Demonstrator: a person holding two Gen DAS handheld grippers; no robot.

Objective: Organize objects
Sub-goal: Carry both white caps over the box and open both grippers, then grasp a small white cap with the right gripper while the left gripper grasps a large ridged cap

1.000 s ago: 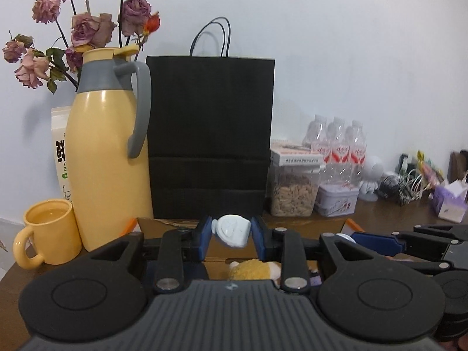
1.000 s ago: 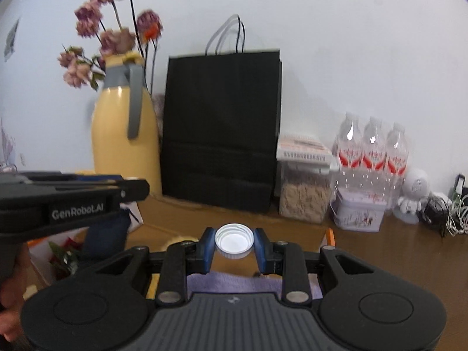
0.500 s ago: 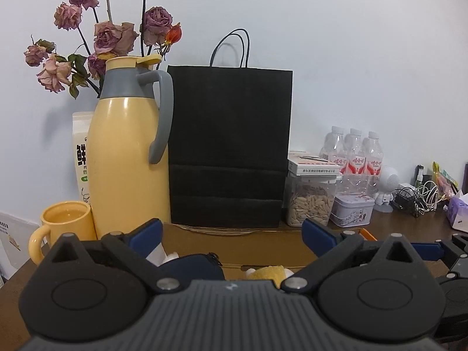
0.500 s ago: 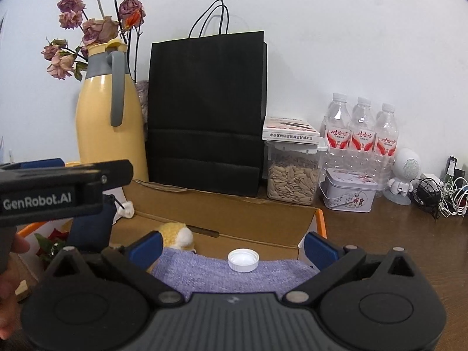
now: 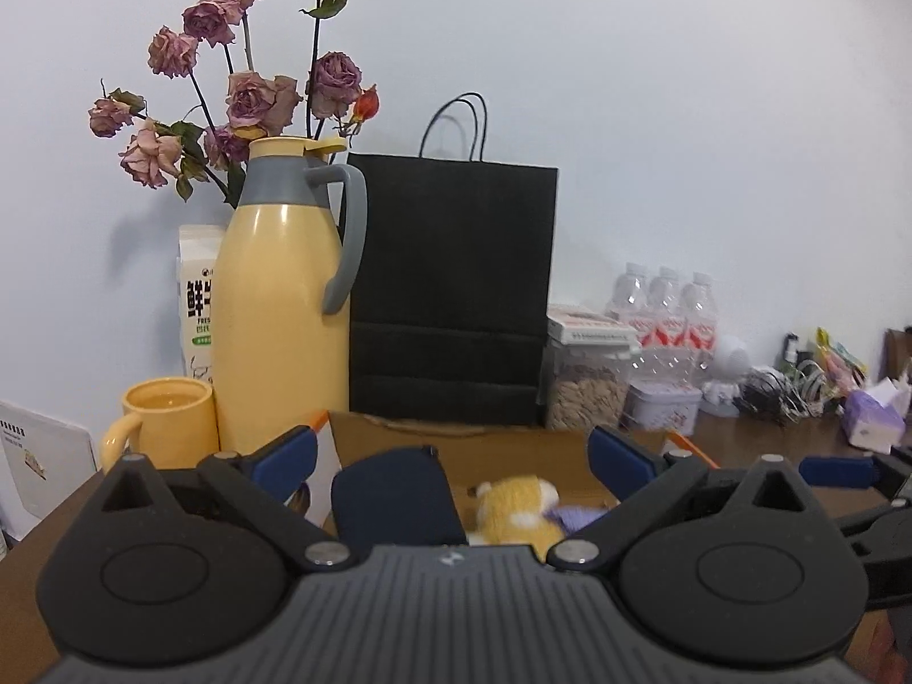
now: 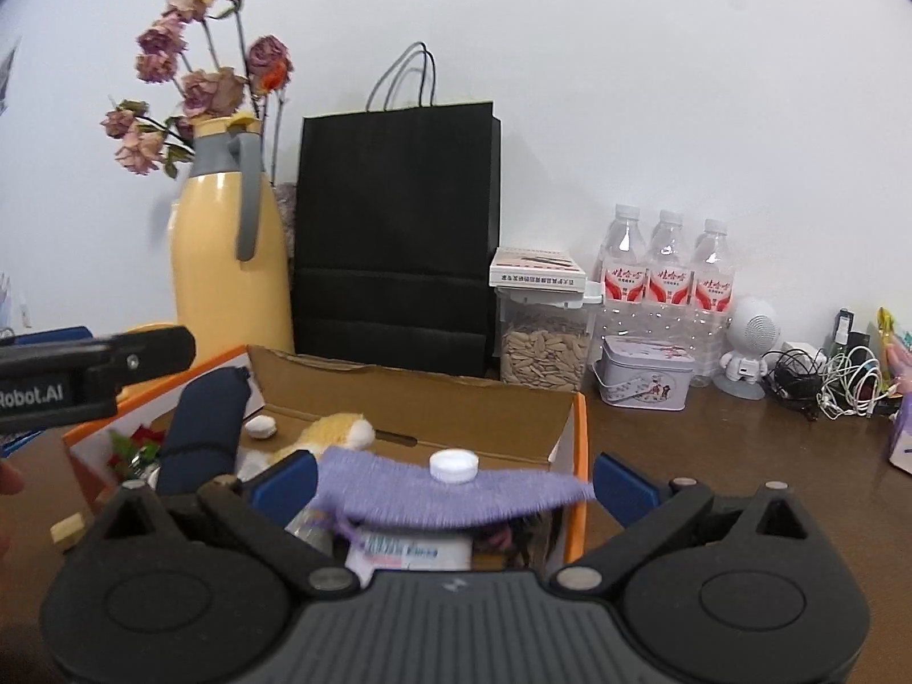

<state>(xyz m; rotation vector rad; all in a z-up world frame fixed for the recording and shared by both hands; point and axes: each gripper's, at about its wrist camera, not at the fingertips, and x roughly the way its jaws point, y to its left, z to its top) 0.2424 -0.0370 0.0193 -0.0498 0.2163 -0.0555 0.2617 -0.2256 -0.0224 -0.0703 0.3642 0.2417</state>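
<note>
An open cardboard box (image 6: 422,399) with orange sides sits on the brown table in front of both grippers. Inside lie a navy pouch (image 6: 205,427), a yellow plush toy (image 6: 342,427), a small white object (image 6: 260,426) and a lilac knitted cloth (image 6: 456,493). A white bottle cap (image 6: 454,465) rests on the cloth. My right gripper (image 6: 453,481) stands wide open just before the box, nothing between its blue pads. My left gripper (image 5: 453,453) is also wide open and empty, with the navy pouch (image 5: 393,499) and plush toy (image 5: 516,510) beyond it.
Behind the box stand a yellow thermos jug (image 5: 282,308) with dried roses, a yellow mug (image 5: 165,422), a milk carton (image 5: 196,290), a black paper bag (image 5: 453,296), a seed jar (image 6: 544,350), a small tin (image 6: 644,373), three water bottles (image 6: 664,279) and tangled cables (image 6: 826,376).
Both grippers opened and drew back from the box. The left let go of the small white object; the right dropped the white cap, which now lies on the lilac cloth.
</note>
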